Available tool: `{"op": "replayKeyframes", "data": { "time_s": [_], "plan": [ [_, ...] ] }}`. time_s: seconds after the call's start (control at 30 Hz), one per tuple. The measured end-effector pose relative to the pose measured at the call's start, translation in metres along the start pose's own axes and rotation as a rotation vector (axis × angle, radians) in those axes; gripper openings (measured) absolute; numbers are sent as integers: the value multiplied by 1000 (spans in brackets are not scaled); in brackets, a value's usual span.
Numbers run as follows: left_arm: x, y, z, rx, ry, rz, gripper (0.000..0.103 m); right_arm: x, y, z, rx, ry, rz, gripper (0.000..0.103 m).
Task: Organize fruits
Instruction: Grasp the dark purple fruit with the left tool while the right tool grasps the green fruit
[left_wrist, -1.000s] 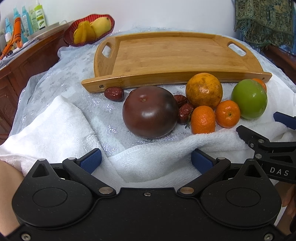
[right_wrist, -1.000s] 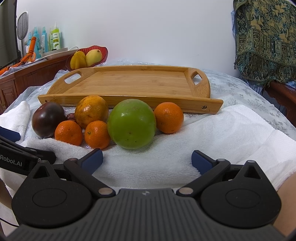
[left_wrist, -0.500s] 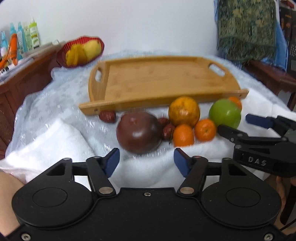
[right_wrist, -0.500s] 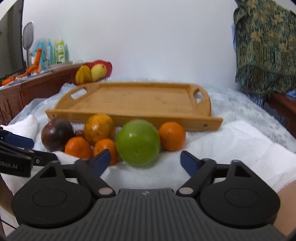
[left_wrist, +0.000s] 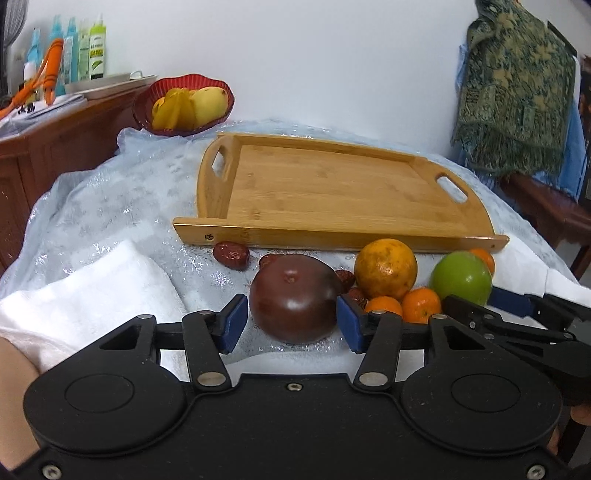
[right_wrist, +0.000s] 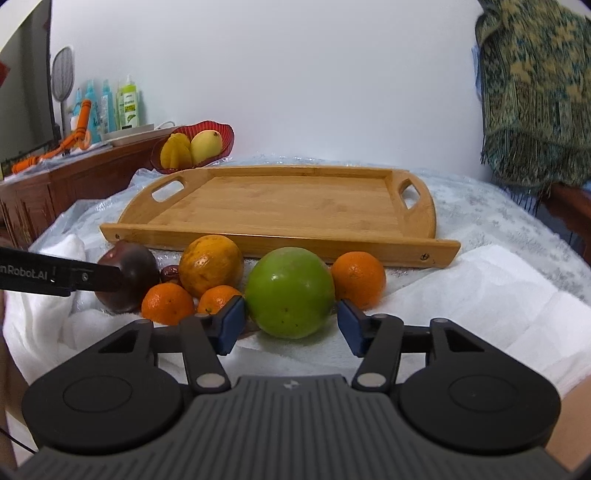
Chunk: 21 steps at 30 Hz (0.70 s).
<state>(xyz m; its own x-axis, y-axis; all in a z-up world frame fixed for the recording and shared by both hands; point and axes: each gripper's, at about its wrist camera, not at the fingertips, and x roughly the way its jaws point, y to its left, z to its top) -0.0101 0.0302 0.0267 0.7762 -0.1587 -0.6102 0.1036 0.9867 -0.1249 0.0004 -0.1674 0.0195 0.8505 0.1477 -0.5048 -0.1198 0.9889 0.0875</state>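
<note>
Right gripper (right_wrist: 291, 320) low over the white towel (right_wrist: 461, 295), jaws spread either side of the green apple (right_wrist: 290, 291); blue pads (right_wrist: 231, 323) sit just beside it, contact unclear. Small orange (right_wrist: 358, 278) tucked behind the apple's right side. To the apple's left: two more small oranges (right_wrist: 168, 302), a larger yellow-orange citrus (right_wrist: 211, 265) behind them, a dark date (right_wrist: 170, 274), then a dark purple fruit (right_wrist: 129, 275). Left gripper (right_wrist: 62, 275) reaches in from the left edge, tip overlapping the purple fruit. Bamboo tray (right_wrist: 280, 236) lies just behind the fruit row. Red bowl (right_wrist: 221, 133) with yellow fruit behind the tray's left end.
</note>
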Motion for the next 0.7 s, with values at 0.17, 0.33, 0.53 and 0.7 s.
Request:
{"op": "replayKeyframes", "data": {
  "time_s": [0.17,0.33,0.53,0.7],
  "plan": [
    [11,3,1,-20,0,-31,57,6,-9,2,89,16,49,69],
    [27,7,-1,-61,31,-58,62,16,-15,6,143,27,72,70],
    [35,4,-3,-73,23,-43,62,23,-14,7,171,24,58,71],
    [27,-5,-6,-44,11,-15,60,20,-10,6,176,13,35,60]
  ]
}}
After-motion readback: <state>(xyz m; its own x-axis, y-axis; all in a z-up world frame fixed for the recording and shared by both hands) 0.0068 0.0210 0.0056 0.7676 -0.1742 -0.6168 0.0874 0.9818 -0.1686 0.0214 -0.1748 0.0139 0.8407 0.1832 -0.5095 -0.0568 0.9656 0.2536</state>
